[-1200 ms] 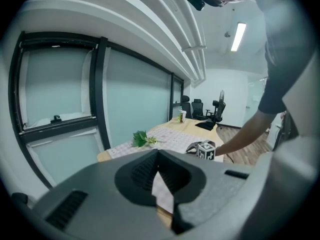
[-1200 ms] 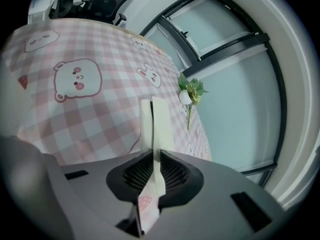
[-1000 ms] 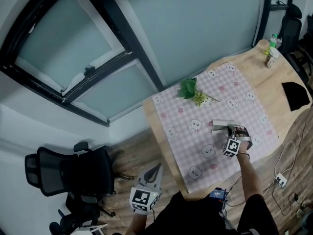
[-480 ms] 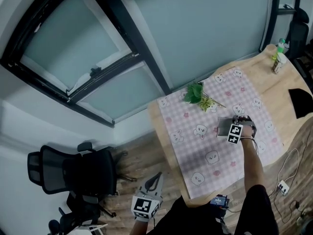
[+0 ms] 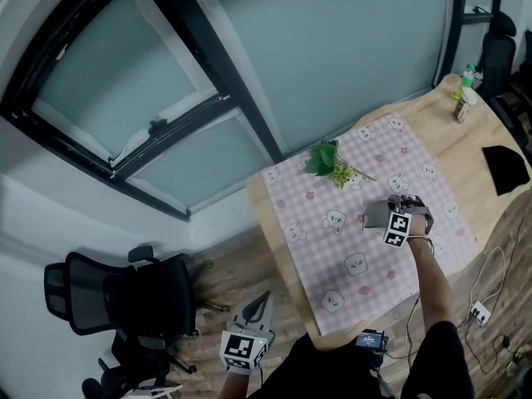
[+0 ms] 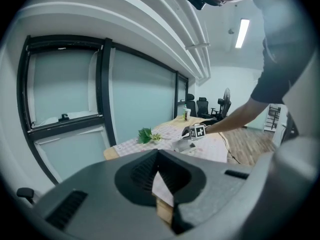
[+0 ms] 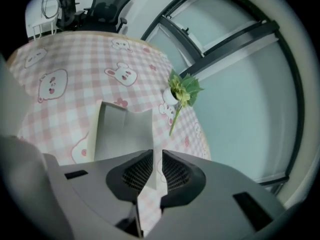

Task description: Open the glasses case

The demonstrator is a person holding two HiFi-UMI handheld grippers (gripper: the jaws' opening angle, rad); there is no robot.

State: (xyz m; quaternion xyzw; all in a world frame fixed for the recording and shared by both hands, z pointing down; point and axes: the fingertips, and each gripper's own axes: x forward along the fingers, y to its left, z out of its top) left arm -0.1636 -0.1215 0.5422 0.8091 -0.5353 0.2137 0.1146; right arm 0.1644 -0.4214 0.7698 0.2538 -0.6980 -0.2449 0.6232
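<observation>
The grey glasses case [image 5: 374,216] lies on the pink checked cloth [image 5: 332,248] with its flap spread flat [image 7: 122,131]. My right gripper [image 5: 389,214] rests right at the case's near side. Its jaws [image 7: 156,166] are opening, a narrow gap between them. The flap's edge shows in that gap, and the pads do not press on it. My left gripper [image 5: 266,293] hangs off the table's near left, over the floor, shut and empty [image 6: 159,164]. From there the case [image 6: 186,143] looks small and far off.
A green plant sprig [image 5: 328,158] lies on the cloth beyond the case, near the window wall. A bottle [image 5: 462,90] and a black flat thing [image 5: 505,163] sit on the bare wood at the right. An office chair [image 5: 125,293] stands on the floor, left.
My right gripper has moved away from the table's front edge, towards the plant. The case now shows a wider grey face. The left gripper has stayed put.
</observation>
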